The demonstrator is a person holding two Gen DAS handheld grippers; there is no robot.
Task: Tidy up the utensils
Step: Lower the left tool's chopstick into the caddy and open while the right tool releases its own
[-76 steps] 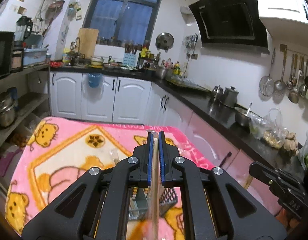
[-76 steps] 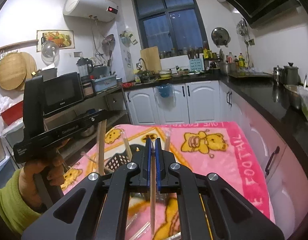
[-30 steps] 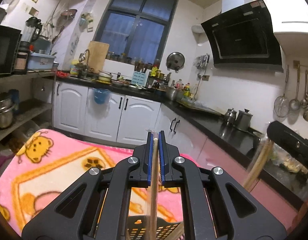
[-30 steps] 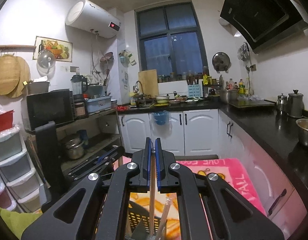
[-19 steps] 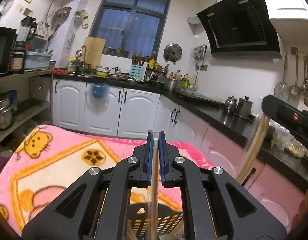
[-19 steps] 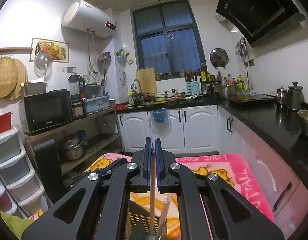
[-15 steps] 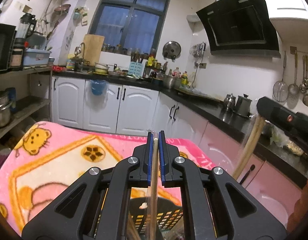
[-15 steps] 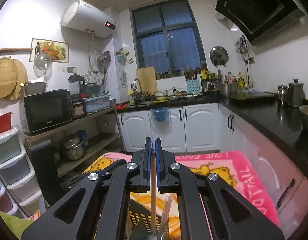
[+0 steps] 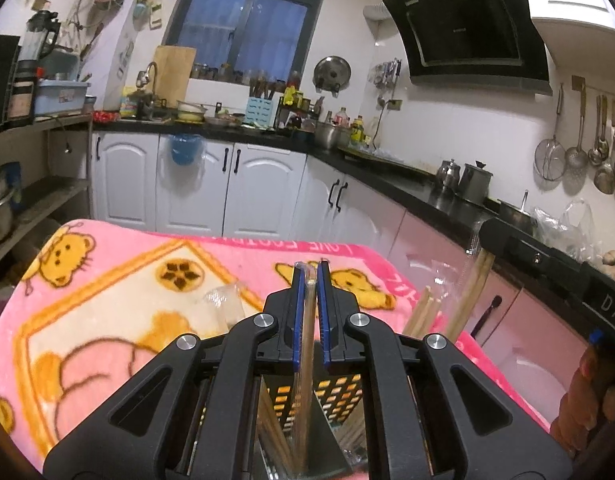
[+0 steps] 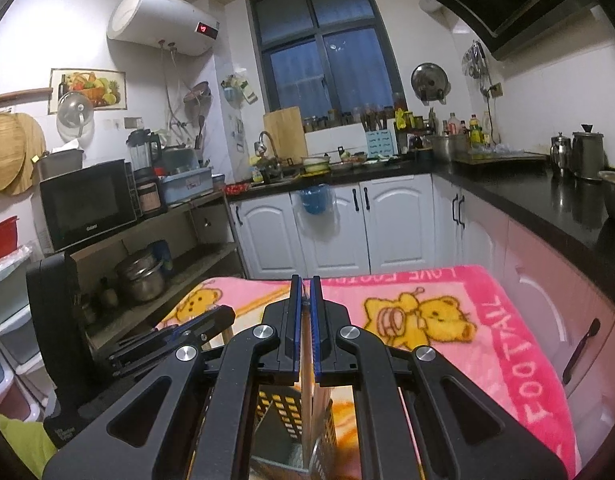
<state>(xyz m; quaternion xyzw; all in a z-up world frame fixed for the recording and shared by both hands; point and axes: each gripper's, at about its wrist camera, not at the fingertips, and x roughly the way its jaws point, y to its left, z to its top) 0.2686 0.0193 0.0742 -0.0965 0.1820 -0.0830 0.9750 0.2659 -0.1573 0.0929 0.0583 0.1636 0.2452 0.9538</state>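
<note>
My left gripper (image 9: 307, 276) is shut on a plastic-wrapped pair of chopsticks (image 9: 305, 360) whose lower end stands inside the black perforated utensil basket (image 9: 339, 396). More wrapped chopsticks (image 9: 423, 312) lean out of the basket to the right. My right gripper (image 10: 303, 292) is shut on another thin wrapped chopstick pair (image 10: 306, 380), which reaches down into the same basket (image 10: 283, 416). The right gripper's body (image 9: 547, 264) shows at the right of the left wrist view, with chopsticks (image 9: 471, 292) hanging below it. The left gripper's body (image 10: 167, 340) shows at the left of the right wrist view.
The basket stands on a table covered by a pink bear-print blanket (image 9: 107, 300). White cabinets (image 9: 235, 184) and a black countertop (image 9: 427, 196) run behind and to the right. A shelf rack with a microwave (image 10: 87, 200) and pots stands to the left.
Both grippers have tilted and come lower over the basket, so more of the blanket and basket shows. Both chopstick pairs now reach deeper into the basket.
</note>
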